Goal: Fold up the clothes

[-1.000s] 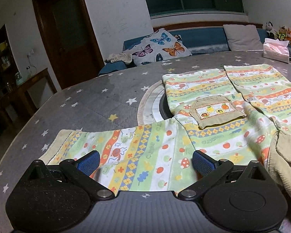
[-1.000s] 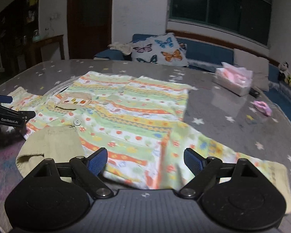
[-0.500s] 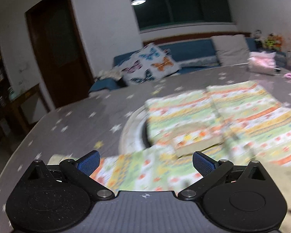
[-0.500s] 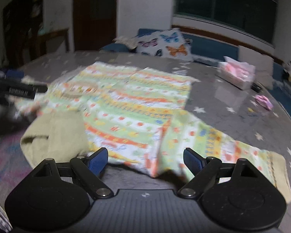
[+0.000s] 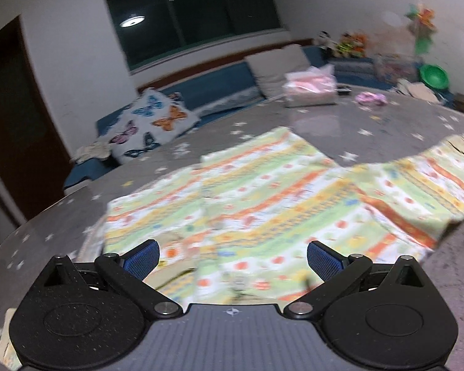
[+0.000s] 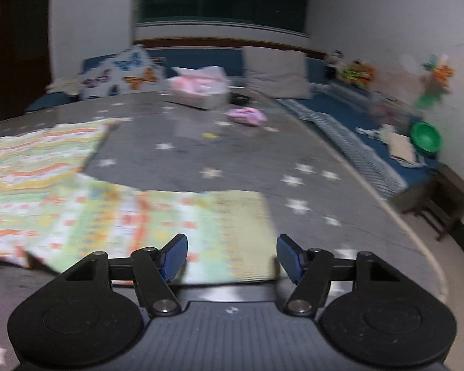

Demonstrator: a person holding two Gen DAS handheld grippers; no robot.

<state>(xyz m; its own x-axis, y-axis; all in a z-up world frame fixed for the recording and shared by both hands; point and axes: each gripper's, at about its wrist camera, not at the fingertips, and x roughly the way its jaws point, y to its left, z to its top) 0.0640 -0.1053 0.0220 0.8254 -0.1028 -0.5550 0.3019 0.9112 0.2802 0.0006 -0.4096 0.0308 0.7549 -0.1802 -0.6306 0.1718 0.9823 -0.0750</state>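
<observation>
Shirt (image 5: 263, 204) with bright stripes lies spread flat on your grey star-print desk (image 6: 232, 154), one sleeve (image 6: 176, 216) stretched out toward the right. Your left tongs (image 5: 230, 258) hang released over the shirt's near edge, gripping nothing. Your right tongs (image 6: 232, 258) are released too, straddling the sleeve's cuff end. A tissue box (image 6: 201, 91) sits at the far side of the desk.

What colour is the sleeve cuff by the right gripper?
Plain pale yellow-green cuff, clearest in the right wrist view.
</observation>
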